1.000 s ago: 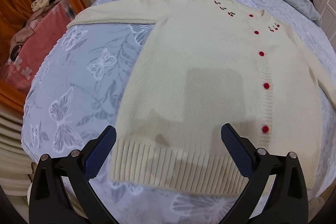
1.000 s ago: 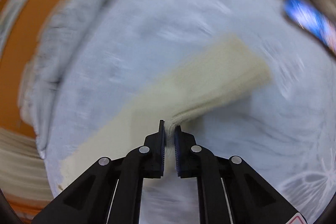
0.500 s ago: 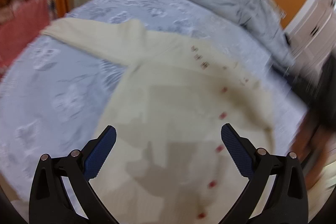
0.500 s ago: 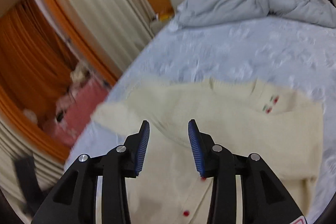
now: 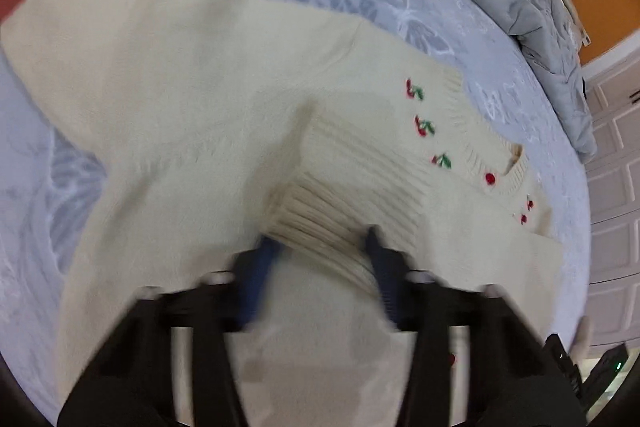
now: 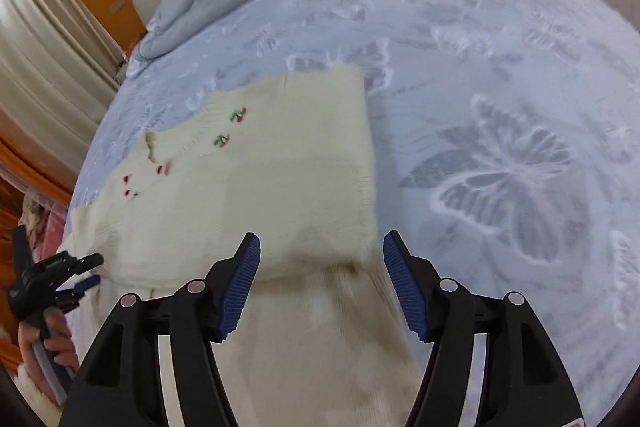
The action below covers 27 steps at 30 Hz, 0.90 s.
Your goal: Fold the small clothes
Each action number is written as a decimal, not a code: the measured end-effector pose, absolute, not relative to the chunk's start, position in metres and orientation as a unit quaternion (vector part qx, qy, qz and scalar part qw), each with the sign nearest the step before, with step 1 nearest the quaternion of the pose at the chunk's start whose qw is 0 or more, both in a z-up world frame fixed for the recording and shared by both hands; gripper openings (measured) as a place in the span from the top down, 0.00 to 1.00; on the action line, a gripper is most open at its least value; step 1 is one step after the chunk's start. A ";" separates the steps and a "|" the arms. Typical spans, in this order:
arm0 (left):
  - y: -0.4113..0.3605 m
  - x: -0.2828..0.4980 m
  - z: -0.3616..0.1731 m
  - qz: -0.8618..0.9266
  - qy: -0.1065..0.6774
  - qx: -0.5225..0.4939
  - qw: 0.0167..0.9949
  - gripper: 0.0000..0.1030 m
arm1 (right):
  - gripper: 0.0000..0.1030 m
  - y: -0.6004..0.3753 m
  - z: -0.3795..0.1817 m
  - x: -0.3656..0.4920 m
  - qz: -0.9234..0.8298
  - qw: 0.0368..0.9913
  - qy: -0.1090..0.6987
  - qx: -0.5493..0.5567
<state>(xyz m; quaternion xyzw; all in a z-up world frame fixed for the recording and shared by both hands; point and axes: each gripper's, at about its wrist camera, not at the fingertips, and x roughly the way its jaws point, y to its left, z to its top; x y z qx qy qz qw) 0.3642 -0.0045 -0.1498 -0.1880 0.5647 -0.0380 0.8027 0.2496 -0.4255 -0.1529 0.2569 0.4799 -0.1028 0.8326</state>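
Right gripper (image 6: 322, 283) has released the sleeve, now folded across the cardigan (image 6: 280, 187); both jaws spread

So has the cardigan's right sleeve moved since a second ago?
Yes. The sleeve has come in from the sheet at the cardigan's side; its ribbed cuff now lies across the chest, below the embroidered cherries. The right gripper hangs open.

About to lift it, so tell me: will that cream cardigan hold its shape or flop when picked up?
Probably floppy: the cream cardigan already lies folded over itself on the bed. Its thick ribbed knit suggests some weight, and enough texture that it likely won't slip.
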 end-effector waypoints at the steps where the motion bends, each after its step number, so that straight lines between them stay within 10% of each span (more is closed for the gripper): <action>1: -0.007 0.368 -0.145 -0.051 0.562 -0.183 0.805 0.90 | 0.72 -0.423 -0.153 0.253 -0.103 0.833 0.482 0.253; 7: 0.006 0.367 -0.087 -0.087 0.471 -0.162 0.863 0.91 | 0.82 -0.407 -0.102 0.229 -0.080 0.888 0.386 0.237; 11: 0.004 0.381 -0.129 -0.069 0.522 -0.136 0.839 0.91 | 0.80 -0.412 -0.164 0.239 -0.112 0.842 0.479 0.222; 17: 0.049 0.352 -0.139 -0.079 0.495 -0.234 0.833 0.81 | 0.68 -0.400 -0.108 0.210 -0.125 0.873 0.411 0.230; 20: 0.114 0.341 -0.121 -0.035 0.451 -0.292 0.843 0.40 | 0.57 -0.377 -0.088 0.190 -0.109 0.884 0.410 0.193; 27: 0.332 0.380 -0.134 0.171 0.416 -0.385 0.806 0.37 | 0.52 -0.327 -0.101 0.139 -0.076 0.865 0.457 0.193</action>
